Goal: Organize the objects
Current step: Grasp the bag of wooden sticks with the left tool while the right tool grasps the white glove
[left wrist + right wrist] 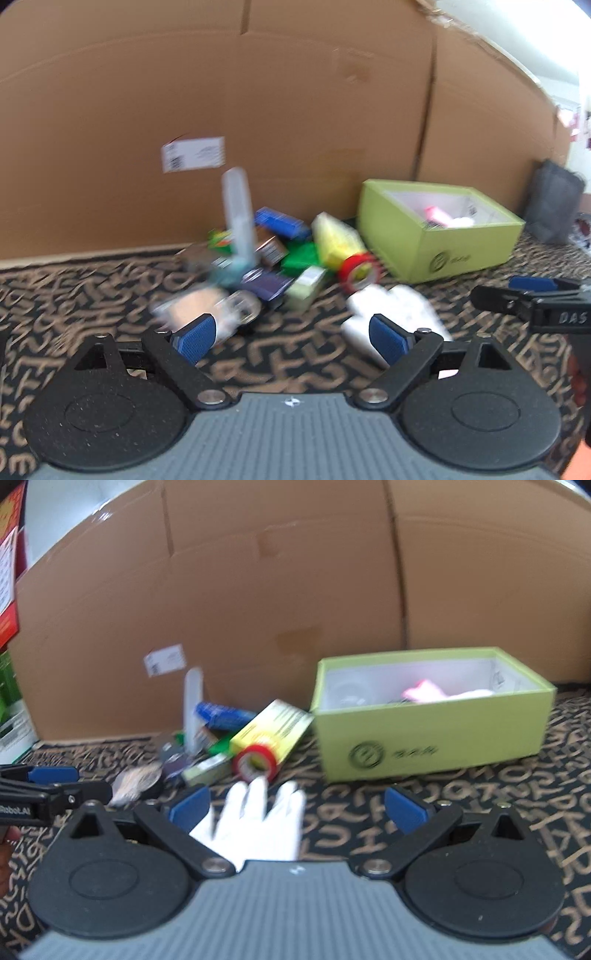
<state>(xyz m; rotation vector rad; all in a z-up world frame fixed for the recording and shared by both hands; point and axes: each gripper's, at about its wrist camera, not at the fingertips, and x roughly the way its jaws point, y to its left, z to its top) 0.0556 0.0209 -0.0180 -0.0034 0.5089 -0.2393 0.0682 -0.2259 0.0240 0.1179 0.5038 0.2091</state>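
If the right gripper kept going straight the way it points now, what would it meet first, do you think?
Most likely the white glove, lying on the mat just ahead between the open right gripper's fingers. The red tape roll sits beyond it; blur leaves depth uncertain.

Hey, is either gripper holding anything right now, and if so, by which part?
Nothing is held. The left gripper and right gripper are both open, with no pad pressing on anything; the white glove lies loose on the table.

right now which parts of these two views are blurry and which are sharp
Left wrist view: the pile and white glove are smeared by motion blur, while the left claw stays crisp. Right wrist view: the glove, red tape roll and green box look soft; the right claw is sharp. Both bend the cardboard wall.
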